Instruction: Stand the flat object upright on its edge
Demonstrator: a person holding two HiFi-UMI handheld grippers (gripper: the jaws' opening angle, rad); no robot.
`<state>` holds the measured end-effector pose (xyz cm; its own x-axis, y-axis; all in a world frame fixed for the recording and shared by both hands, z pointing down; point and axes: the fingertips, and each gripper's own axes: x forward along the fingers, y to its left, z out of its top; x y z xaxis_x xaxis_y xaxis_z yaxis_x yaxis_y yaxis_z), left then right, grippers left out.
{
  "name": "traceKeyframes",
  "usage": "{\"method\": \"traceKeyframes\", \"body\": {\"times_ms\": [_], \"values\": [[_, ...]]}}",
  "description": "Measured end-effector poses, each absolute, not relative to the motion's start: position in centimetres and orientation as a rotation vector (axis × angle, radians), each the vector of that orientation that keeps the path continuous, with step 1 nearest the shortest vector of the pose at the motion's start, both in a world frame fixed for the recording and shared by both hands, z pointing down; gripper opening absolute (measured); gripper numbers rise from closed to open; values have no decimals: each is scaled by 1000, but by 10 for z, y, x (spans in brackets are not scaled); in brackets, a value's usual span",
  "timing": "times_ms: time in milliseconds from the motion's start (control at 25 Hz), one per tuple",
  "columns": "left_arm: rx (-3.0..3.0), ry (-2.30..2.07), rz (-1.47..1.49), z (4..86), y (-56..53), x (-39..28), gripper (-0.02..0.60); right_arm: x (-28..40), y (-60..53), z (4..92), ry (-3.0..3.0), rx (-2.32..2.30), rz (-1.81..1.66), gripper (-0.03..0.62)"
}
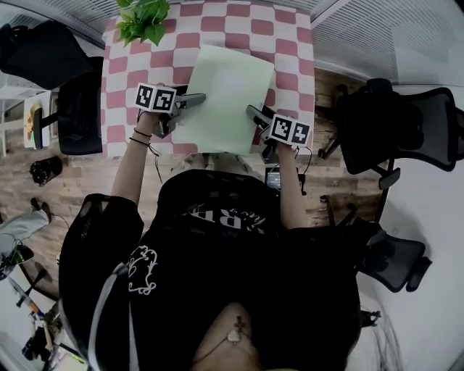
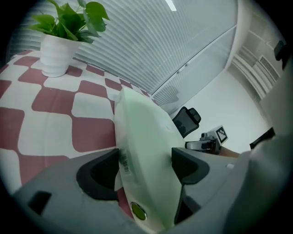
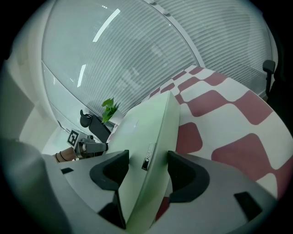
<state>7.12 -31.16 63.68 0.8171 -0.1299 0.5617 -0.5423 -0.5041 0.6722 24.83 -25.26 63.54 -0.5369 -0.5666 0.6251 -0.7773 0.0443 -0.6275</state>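
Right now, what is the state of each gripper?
Left gripper: open, flat green object between jaws.
Right gripper: open, same object between jaws.

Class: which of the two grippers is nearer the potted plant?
The left gripper, at the flat object's left edge; the potted plant stands on that side, the right gripper opposite.

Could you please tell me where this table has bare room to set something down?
Free: the checkered cloth right of the green folder, toward the far corner, and the left strip between plant and left tongs. Crowded: the near edge, where left and right tongs straddle the folder's sides.
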Motion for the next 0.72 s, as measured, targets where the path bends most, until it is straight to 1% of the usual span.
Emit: {"method": "traceKeyframes", "body": {"times_ms": [240, 520, 720], "values": [[2152, -568, 551, 622, -312, 74, 356, 254, -258, 616, -2156, 1469, 1310, 247], [2358, -688, 529, 571, -324, 73, 356, 251, -285, 554, -2260, 1498, 943, 247], [2509, -789, 600, 535, -333, 65, 356, 242, -296, 519, -2302, 1521, 747, 241]]}}
